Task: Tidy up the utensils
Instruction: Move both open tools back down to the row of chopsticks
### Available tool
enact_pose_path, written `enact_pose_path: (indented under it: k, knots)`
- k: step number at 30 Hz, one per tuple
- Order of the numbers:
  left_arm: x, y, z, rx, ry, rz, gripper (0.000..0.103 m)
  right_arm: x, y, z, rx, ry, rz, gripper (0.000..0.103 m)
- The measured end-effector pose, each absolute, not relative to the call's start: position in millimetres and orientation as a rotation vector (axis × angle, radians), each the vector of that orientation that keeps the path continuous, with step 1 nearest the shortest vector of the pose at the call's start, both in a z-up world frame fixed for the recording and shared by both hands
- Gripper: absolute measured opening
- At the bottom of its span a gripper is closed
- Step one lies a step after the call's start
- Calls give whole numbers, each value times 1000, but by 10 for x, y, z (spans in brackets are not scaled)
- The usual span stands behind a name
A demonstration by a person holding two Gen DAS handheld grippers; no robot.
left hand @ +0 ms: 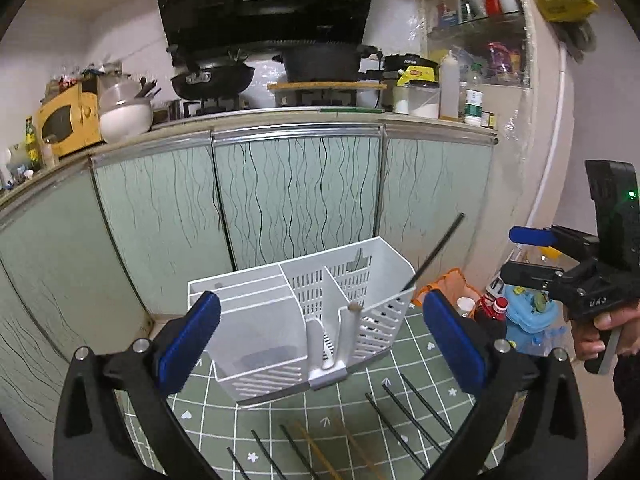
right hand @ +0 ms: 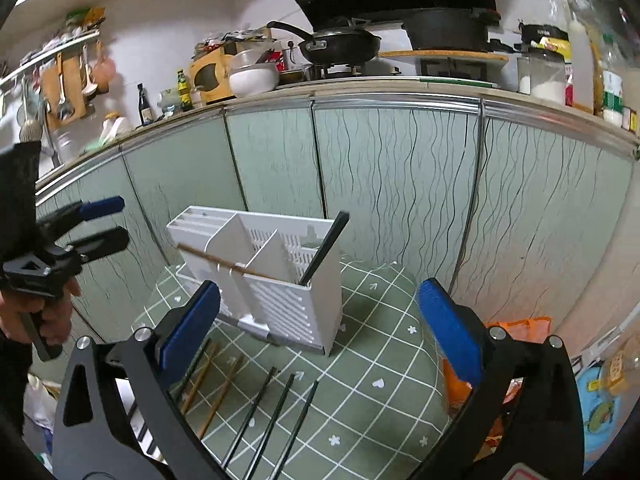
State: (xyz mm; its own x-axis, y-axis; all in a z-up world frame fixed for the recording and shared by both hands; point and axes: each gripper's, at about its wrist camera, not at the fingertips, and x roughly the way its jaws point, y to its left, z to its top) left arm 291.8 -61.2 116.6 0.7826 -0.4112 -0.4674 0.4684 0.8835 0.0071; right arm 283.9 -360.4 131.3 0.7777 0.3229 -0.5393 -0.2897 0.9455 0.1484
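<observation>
**Both grippers wide apart, nothing held**

My left gripper (left hand: pixel 320 332) and right gripper (right hand: pixel 318 326) have their blue pads spread wide with nothing between them. The white utensil caddy (left hand: pixel 304 316) stands on the green checked mat (right hand: pixel 372 360), just beyond both. A black chopstick (right hand: pixel 326 246) leans out of its right-hand compartment; a wooden chopstick (right hand: pixel 224 260) rests across its dividers. More black chopsticks (right hand: pixel 268 420) and wooden chopsticks (right hand: pixel 212 388) lie on the near mat.

Your left gripper (left hand: pixel 320 336) and right gripper (right hand: pixel 318 328) are black frames with blue ribbed pads and silver screws; a green light glows on the right one, and your sleeve (right hand: pixel 18 200) is black
</observation>
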Motion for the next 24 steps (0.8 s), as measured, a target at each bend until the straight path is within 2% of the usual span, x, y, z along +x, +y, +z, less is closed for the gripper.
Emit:
enact_pose_path:
  k: [24]
  knots:
    - [2063,-41,367,157,525,-416,99,1906,-3311,636,-2,636,359,96]
